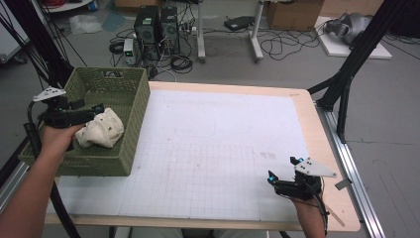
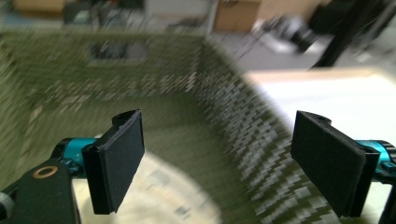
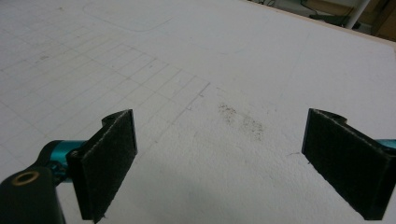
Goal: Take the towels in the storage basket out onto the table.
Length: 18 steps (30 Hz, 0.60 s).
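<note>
From the high view, the left gripper (image 1: 91,110) is hanging over the green woven plastic basket (image 1: 133,139) at the tabletop's left edge, and the cream crumpled cloth bundle (image 1: 101,129) is lying inside, just below and ahead of its jaws. The jaws are pointing into the basket, which reads as either a drop-off or a reach for a pick; I cannot tell which. The right gripper (image 1: 282,174) is sitting low over the white gridded mat (image 1: 213,148), well apart from the basket, seemingly parked out of the way.

Over to the left gripper view: the jaws are standing wide apart, gripping nothing. The pale cloth (image 2: 159,196) is showing beneath and between them, nearer the left jaw, with the blurred basket wall (image 2: 224,107) curving up ahead. The blur suggests the hand is moving.

Now the right gripper view: its jaws are spread wide too, empty, hovering over bare mat (image 3: 196,56), with a faint smudge of dark specks (image 3: 240,121) lying ahead, between them.
</note>
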Each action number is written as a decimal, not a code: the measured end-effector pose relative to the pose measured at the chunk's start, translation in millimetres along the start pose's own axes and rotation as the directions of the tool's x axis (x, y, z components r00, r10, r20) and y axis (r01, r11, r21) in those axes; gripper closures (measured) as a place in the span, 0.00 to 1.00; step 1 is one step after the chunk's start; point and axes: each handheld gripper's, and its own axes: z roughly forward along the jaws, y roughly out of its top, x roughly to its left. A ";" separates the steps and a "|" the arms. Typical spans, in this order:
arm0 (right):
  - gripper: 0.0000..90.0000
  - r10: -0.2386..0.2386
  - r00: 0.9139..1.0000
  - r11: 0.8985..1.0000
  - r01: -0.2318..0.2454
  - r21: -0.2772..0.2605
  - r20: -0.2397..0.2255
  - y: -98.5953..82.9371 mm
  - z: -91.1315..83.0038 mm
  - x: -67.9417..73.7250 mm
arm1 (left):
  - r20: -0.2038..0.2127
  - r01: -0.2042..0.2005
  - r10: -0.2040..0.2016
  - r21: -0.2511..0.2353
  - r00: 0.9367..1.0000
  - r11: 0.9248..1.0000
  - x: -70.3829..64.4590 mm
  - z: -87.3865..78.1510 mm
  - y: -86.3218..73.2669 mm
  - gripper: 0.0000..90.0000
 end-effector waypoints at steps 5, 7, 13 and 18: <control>0.11 -0.005 1.000 1.000 0.005 0.000 0.001 0.1 0.2 -0.5 | -0.050 -0.023 0.034 0.203 0.998 0.979 8.2 27.9 -11.2 0.25; 0.11 -0.008 1.000 1.000 0.008 0.001 0.000 0.3 0.0 -0.4 | -0.045 -0.015 0.028 0.278 0.999 0.961 9.6 37.4 -16.2 0.26; 0.11 -0.006 1.000 1.000 0.006 -0.004 0.020 0.3 -3.3 -2.9 | -0.095 0.020 0.024 0.435 0.995 0.900 16.4 54.4 -27.8 0.26; 0.11 -0.006 1.000 1.000 0.006 -0.003 0.024 -1.2 -4.3 -4.4 | -0.114 0.036 0.024 0.494 0.993 0.868 18.6 59.2 -33.4 0.26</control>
